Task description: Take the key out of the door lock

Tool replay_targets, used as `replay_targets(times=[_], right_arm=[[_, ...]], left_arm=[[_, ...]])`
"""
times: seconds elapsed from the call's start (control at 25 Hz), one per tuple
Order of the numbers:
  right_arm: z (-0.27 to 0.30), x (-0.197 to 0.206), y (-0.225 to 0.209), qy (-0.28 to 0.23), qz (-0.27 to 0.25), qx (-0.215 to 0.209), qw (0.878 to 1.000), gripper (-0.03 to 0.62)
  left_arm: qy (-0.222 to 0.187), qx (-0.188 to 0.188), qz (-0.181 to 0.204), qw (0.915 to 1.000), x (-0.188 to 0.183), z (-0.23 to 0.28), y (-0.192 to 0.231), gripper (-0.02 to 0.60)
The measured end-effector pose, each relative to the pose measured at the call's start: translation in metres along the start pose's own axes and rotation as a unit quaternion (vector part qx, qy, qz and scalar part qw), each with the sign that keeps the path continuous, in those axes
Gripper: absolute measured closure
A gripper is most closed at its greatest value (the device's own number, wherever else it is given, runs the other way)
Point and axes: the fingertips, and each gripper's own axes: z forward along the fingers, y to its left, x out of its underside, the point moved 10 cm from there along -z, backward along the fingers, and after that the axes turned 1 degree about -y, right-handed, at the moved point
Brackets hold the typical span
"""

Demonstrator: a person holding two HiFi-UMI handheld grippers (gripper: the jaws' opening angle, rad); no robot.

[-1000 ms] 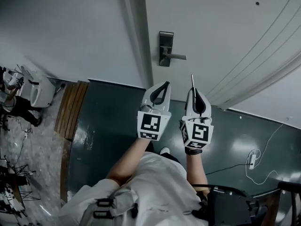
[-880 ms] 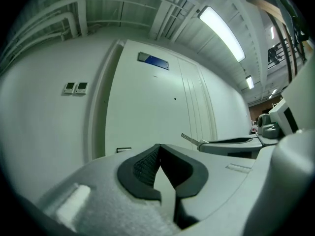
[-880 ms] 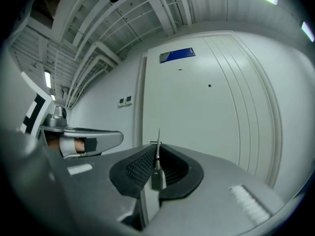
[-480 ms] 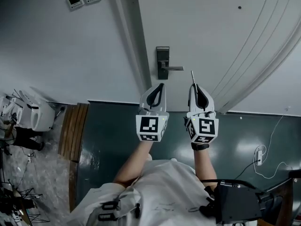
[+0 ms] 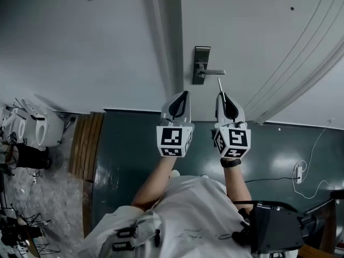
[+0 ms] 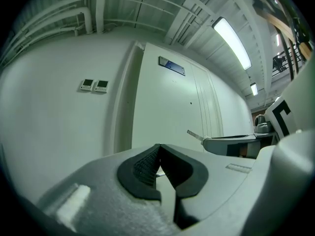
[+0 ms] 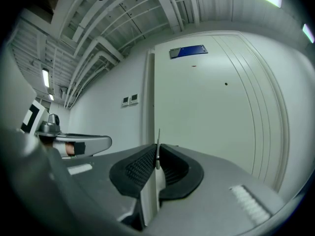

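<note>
- The right tongs [image 7: 157, 150] are closed to a narrow slit on a thin silver metal key [image 5: 219, 85]. The key is pinched flat between the black ribbed pads, and its blade sticks straight out past the tips.
- The key is out of the lock. In the head view its tip shows just below the lever of the brushed-metal lock plate [image 5: 201, 63], and the right gripper view shows bare door ahead of the blade with nothing touching it.
- The left tongs [image 6: 158, 149] are fully shut, pad against pad, with nothing between them.
- Both tongs are held side by side, near each other but not touching, and point level at the white panelled door [image 5: 258, 36].
- A small blue sign [image 7: 188, 51] is fixed high on the door.
- Left of the door frame, two small white control panels [image 6: 94, 85] sit side by side on the white wall [image 5: 80, 52].
- Below lies a dark green glossy floor [image 5: 129, 144], with a white cable and plug strip [image 5: 299, 172] at its right.
</note>
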Motion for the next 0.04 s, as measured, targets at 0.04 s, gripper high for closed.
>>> replay_targets(times=[0.04], right_arm=[[0.0026,0.0017,0.0037,0.001,0.000,0.002,1.000,0.566]], left_arm=[[0.001,0.000,-0.002,1.0000,0.0016,-0.0010,0.0058,0.580]])
